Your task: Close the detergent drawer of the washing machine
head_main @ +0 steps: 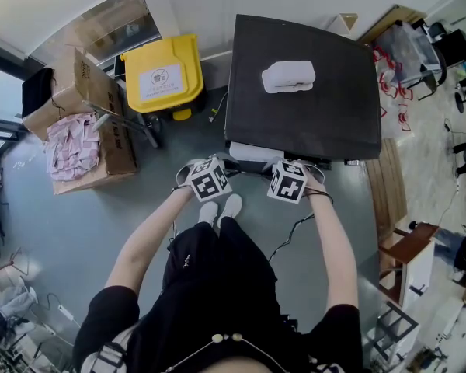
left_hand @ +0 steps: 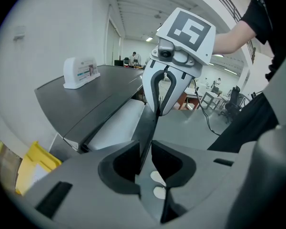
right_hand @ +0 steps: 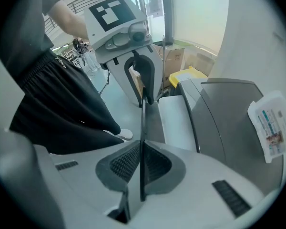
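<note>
The washing machine has a dark grey top. Its detergent drawer stands pulled out at the front, white with a thin dark front panel. My left gripper is at the panel's left end. In the left gripper view the panel's edge runs between the jaws of this gripper, with a gap beside it, so it is open. My right gripper is at the other end. In its own view that gripper is shut on the panel. The two grippers face each other along the panel.
A white packet lies on the machine's top. A yellow bin and cardboard boxes stand to the left. The person's white shoes are just in front of the drawer, and a cable trails on the floor.
</note>
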Available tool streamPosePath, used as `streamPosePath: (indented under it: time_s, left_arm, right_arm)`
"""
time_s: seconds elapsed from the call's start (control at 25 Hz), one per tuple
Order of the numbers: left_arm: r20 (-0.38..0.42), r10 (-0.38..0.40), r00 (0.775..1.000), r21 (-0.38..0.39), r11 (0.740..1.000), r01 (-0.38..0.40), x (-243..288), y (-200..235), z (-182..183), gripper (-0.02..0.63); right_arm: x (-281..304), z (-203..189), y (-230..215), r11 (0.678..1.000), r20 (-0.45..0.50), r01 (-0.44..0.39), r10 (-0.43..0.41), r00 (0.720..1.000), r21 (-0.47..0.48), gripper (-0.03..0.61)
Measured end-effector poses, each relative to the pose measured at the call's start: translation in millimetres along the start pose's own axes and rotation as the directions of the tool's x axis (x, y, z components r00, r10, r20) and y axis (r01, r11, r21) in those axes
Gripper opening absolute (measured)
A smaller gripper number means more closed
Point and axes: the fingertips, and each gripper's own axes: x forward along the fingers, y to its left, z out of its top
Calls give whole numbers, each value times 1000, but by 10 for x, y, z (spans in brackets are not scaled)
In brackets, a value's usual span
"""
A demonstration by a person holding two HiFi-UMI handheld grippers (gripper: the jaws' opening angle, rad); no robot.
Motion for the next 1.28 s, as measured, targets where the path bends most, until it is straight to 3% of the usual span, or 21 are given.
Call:
streamPosePath:
  time_s: [1.0,1.28]
  left_arm:
    - [12,81,997,-28,996,-80,20,335,95,92]
    - [-18,152,988,5,988,-152,20,387,127,97]
  right_arm:
    - [-15,38,-329,998,-42,60,-61,997,-5,29]
    - [-15,47,-382,994,-100,109,-110,989,-19,31]
